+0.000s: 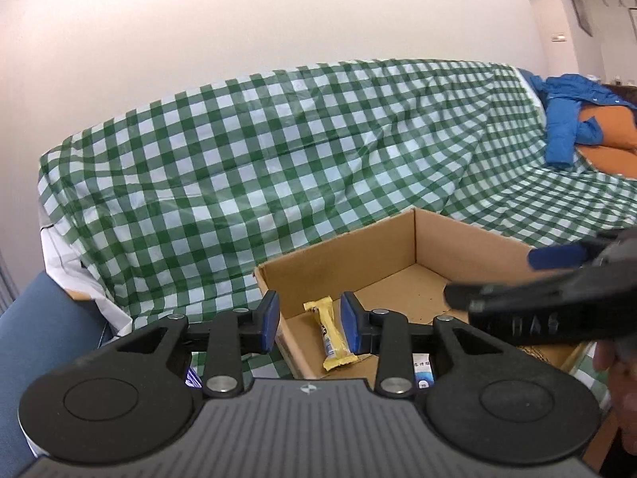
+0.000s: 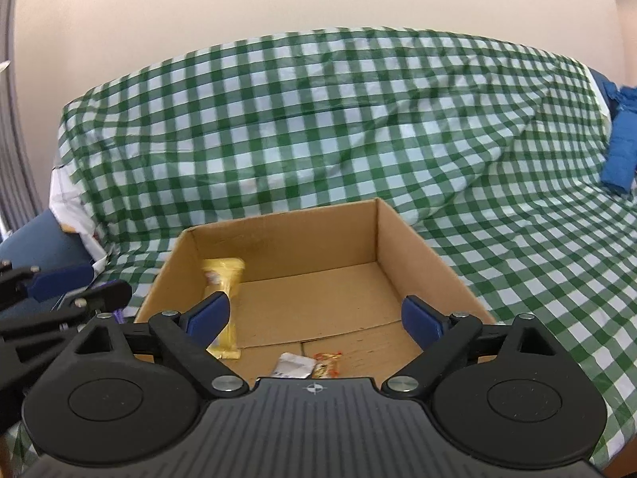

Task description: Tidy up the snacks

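Observation:
An open cardboard box [image 1: 358, 251] [image 2: 414, 255] sits on the green checked cloth. A yellow snack bar [image 1: 330, 330] [image 2: 225, 302] lies inside it along its left wall. A small silver and orange wrapped snack [image 2: 308, 364] lies at the box's near edge. My left gripper [image 1: 308, 320] is open and empty, over the box's near left corner. My right gripper [image 2: 314, 316] is wide open and empty, above the box's near side; it also shows at the right of the left wrist view [image 1: 557, 294]. A blue and white packet [image 1: 423, 370] peeks from under the left gripper.
The green checked cloth [image 1: 278, 159] [image 2: 358, 127] covers a sofa behind the box. A blue jacket [image 1: 569, 119] lies on an orange cushion [image 1: 609, 127] at the far right. A blue chair [image 1: 43, 338] stands at the left. A purple packet [image 1: 193, 374] lies left of the box.

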Demonstrator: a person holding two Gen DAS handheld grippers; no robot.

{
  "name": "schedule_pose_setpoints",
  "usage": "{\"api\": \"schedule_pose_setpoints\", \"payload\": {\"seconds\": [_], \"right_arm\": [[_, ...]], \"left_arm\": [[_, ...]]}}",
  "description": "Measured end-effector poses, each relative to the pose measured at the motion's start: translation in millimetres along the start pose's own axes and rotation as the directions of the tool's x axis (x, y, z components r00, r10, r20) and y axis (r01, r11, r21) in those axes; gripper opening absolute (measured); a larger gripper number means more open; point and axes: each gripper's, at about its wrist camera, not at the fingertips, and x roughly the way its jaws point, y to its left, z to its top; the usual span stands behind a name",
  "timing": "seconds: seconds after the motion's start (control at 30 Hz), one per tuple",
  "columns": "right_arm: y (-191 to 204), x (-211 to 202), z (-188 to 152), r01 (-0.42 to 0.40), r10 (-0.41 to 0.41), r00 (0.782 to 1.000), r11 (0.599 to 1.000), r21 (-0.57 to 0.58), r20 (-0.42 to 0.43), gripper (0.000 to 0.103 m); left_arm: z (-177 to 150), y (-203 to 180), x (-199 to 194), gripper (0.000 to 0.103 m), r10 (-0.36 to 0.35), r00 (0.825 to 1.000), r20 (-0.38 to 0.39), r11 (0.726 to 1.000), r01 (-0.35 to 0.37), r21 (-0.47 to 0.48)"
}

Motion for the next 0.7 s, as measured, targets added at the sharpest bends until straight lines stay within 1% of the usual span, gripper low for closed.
{"api": "schedule_pose_setpoints", "payload": {"seconds": [0.1, 0.13, 0.2, 0.23, 0.27, 0.3, 0.33, 0.37, 0.4, 0.43, 0.47, 0.5, 0.53, 0.57, 0.63, 0.7], "right_arm": [[15, -3, -2, -0.030, 0.030, 1.000, 0.999, -0.026, -0.004, 0.091], [21, -5, -4, -0.042, 0.042, 0.999, 0.998, -0.041, 0.000, 0.089], [32, -8, -5, -0.069, 0.069, 0.998, 0.995, -0.071, 0.006, 0.087], [38, -10, -6, -0.080, 0.081, 0.997, 0.993, -0.085, 0.008, 0.085], [44, -10, -7, -0.092, 0.094, 0.996, 0.991, -0.100, 0.009, 0.080], [49, -11, -8, -0.107, 0.109, 0.994, 0.988, -0.115, 0.007, 0.076], [55, -11, -9, -0.122, 0.124, 0.992, 0.984, -0.127, 0.003, 0.069], [59, -11, -10, -0.137, 0.139, 0.990, 0.981, -0.138, 0.002, 0.066], [64, -11, -11, -0.152, 0.154, 0.988, 0.977, -0.149, 0.001, 0.058], [68, -10, -12, -0.166, 0.168, 0.986, 0.973, -0.159, 0.000, 0.053], [72, -10, -13, -0.183, 0.185, 0.983, 0.969, -0.166, -0.001, 0.051], [75, -10, -13, -0.198, 0.201, 0.980, 0.965, -0.170, 0.000, 0.051], [78, -9, -13, -0.211, 0.215, 0.977, 0.962, -0.174, 0.000, 0.049], [80, -9, -14, -0.226, 0.230, 0.973, 0.958, -0.178, 0.001, 0.047], [86, -7, -14, -0.256, 0.261, 0.965, 0.949, -0.186, 0.000, 0.047], [93, -5, -14, -0.288, 0.293, 0.956, 0.939, -0.186, -0.003, 0.046]], "left_arm": [[11, 26, 1, 0.038, -0.031, 0.999, -0.037, 0.999, 0.032, 0.023], [14, 36, 3, 0.038, -0.026, 0.999, -0.048, 0.999, 0.027, 0.034], [17, 59, 7, 0.032, 0.001, 0.998, -0.061, 0.998, 0.002, 0.055], [17, 70, 8, 0.026, 0.016, 0.998, -0.066, 0.998, -0.012, 0.055], [14, 82, 10, 0.023, 0.040, 0.997, -0.071, 0.998, -0.037, 0.051], [7, 93, 11, 0.022, 0.078, 0.994, -0.074, 0.996, -0.075, 0.053], [-2, 103, 13, 0.021, 0.121, 0.990, -0.077, 0.991, -0.117, 0.059], [-12, 110, 15, 0.018, 0.158, 0.983, -0.089, 0.986, -0.153, 0.065], [-26, 118, 21, 0.017, 0.186, 0.972, -0.142, 0.981, -0.178, 0.072], [-31, 128, 29, 0.009, 0.203, 0.951, -0.232, 0.979, -0.193, 0.063], [-32, 138, 30, 0.009, 0.222, 0.941, -0.254, 0.975, -0.222, 0.028], [-31, 147, 28, 0.009, 0.226, 0.941, -0.250, 0.971, -0.238, -0.018], [-30, 155, 27, 0.009, 0.225, 0.942, -0.248, 0.968, -0.244, -0.049], [-31, 160, 27, 0.009, 0.229, 0.939, -0.256, 0.965, -0.254, -0.068], [-35, 167, 30, 0.009, 0.232, 0.928, -0.291, 0.960, -0.267, -0.085], [-37, 173, 31, 0.010, 0.231, 0.923, -0.307, 0.955, -0.275, -0.108]]}}
